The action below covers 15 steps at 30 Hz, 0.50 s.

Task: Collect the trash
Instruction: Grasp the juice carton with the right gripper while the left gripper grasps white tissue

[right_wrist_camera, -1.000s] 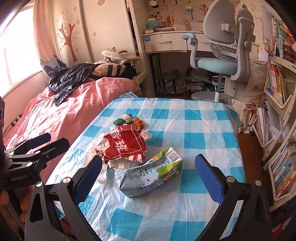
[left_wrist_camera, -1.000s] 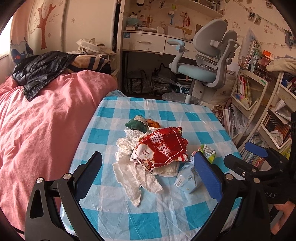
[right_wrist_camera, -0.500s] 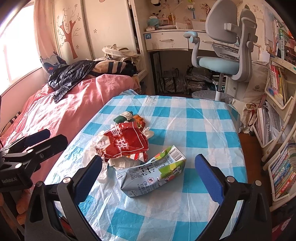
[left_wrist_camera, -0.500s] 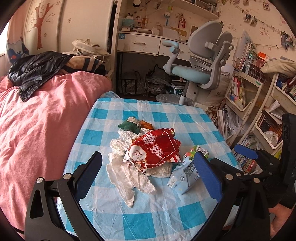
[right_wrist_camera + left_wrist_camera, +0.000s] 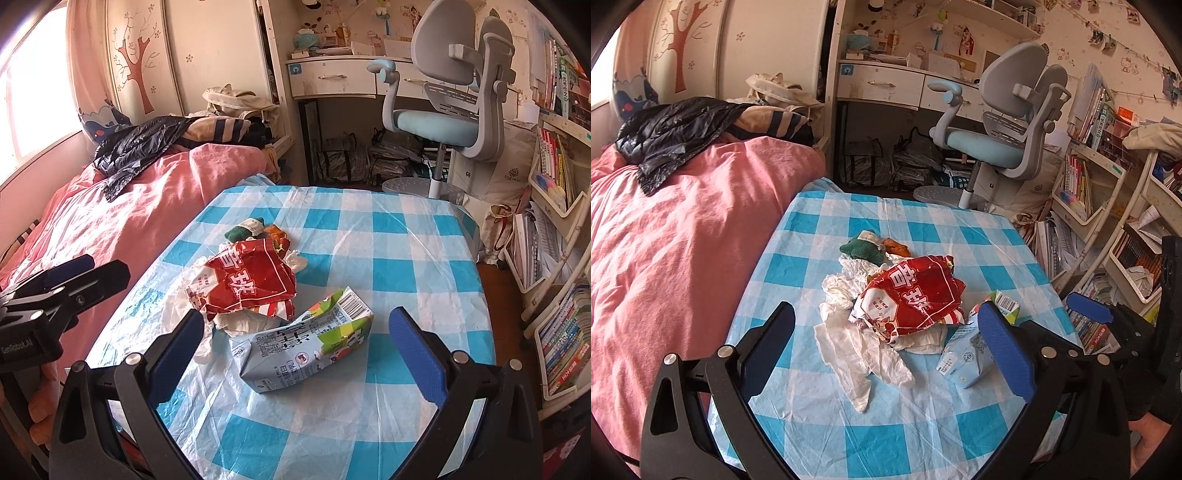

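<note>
A pile of trash lies mid-table on the blue checked cloth (image 5: 849, 435): a red crumpled snack bag (image 5: 912, 295) (image 5: 247, 280), white crumpled tissues (image 5: 857, 350), a green wad (image 5: 860, 248) (image 5: 240, 232) and an orange scrap (image 5: 895, 246). A flattened milk carton (image 5: 306, 343) (image 5: 967, 354) lies to the right of the pile. My left gripper (image 5: 886, 354) is open above the tissues, empty. My right gripper (image 5: 295, 354) is open, hovering just before the carton, empty.
A bed with a pink quilt (image 5: 672, 236) borders the table's left side. A grey-blue desk chair (image 5: 1004, 122) and desk (image 5: 886, 85) stand beyond the far edge. Bookshelves (image 5: 1108, 206) crowd the right. The other gripper shows at each view's side (image 5: 55, 295).
Both grippers have drawn slightly back and up from the table; the pile and carton sit a little farther away. Nothing was grasped or moved.
</note>
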Motion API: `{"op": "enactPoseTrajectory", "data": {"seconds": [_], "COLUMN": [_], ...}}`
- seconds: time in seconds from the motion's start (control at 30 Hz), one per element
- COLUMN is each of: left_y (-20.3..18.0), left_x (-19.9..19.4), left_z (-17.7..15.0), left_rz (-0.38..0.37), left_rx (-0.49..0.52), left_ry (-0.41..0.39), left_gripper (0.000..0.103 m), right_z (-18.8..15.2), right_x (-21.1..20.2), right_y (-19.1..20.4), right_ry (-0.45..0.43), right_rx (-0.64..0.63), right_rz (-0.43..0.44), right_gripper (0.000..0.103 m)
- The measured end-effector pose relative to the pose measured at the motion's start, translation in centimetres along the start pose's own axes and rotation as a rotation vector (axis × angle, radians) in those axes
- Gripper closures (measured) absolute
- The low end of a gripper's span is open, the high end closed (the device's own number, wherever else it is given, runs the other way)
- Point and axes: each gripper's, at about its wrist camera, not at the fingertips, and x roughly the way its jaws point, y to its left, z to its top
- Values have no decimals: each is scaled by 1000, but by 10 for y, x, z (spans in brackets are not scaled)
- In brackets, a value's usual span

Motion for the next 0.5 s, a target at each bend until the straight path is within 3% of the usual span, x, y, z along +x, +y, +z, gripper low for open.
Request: {"op": "enactPoseTrajectory", "data": {"seconds": [0.07,0.13,0.23,0.3,0.4,0.5], "left_y": [1,6,30,53,75,82], "left_x": [3,12,36,42,32,28], "left_z": [-1,-2,-6,-7,-5,-4], "left_rz": [35,129,280,313,327,340], "left_rx": [4,18,-17,-90,-164,-173], "left_ry": [11,44,164,205,172,159], "left_gripper": [7,7,7,7,7,7], "right_z": [0,-1,-2,-3,-5,-7], "right_x": [1,5,13,18,24,34], "right_y": [0,-2,-4,-5,-3,-4], "right_ry": [3,12,34,50,73,105], "right_rx": [0,4,19,27,30,54], "right_rz": [-3,-14,-29,-31,-35,-37], "right_gripper": [6,6,6,6,6,6]}}
